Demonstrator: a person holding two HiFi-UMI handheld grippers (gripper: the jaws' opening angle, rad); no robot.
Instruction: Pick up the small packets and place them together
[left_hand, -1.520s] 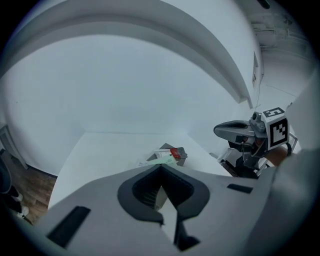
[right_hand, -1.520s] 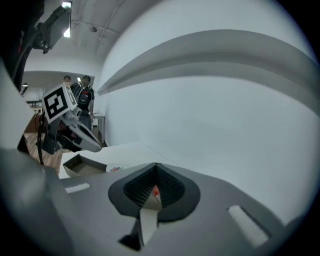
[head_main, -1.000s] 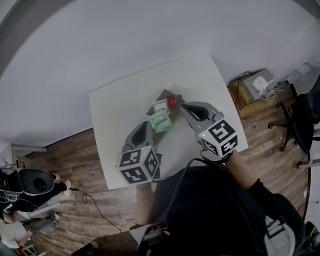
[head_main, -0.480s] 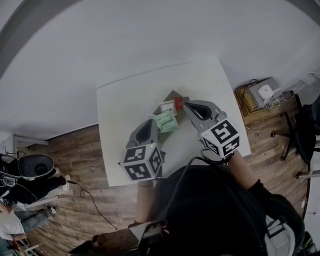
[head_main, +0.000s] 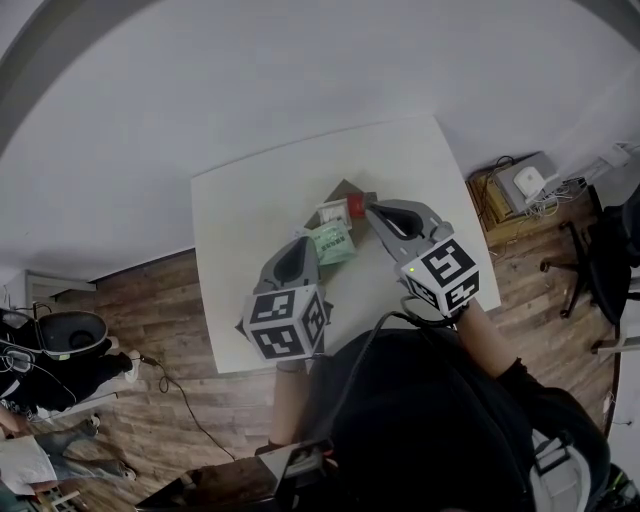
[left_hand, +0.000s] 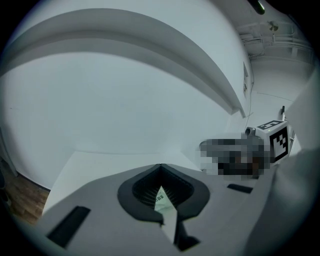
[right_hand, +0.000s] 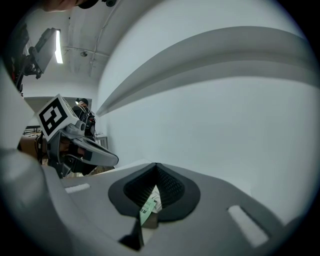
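Observation:
A small heap of packets lies mid-table (head_main: 400, 160): a green packet (head_main: 332, 243), a white one (head_main: 331, 213), a red one (head_main: 356, 207) and a brown one (head_main: 345, 189) behind them. My left gripper (head_main: 303, 244) is shut, with its tip at the green packet's left edge. The right gripper (head_main: 368, 211) is also shut, its tip right beside the red packet. In the left gripper view the left gripper (left_hand: 160, 168) shows a pale printed packet (left_hand: 162, 200) through its slit. In the right gripper view the right gripper (right_hand: 156, 166) shows the green packet (right_hand: 146, 210) the same way. No view shows whether either packet is pinched.
The white table stands against a white wall, with wood floor (head_main: 150, 300) to its left and front. To the right stand a low box holding a white device (head_main: 523, 182) and a black office chair (head_main: 605, 240). A person sits at the lower left (head_main: 60, 365).
The head view has shifted a little, so the table sits slightly further right. Both grippers stay shut and keep their places beside the packets.

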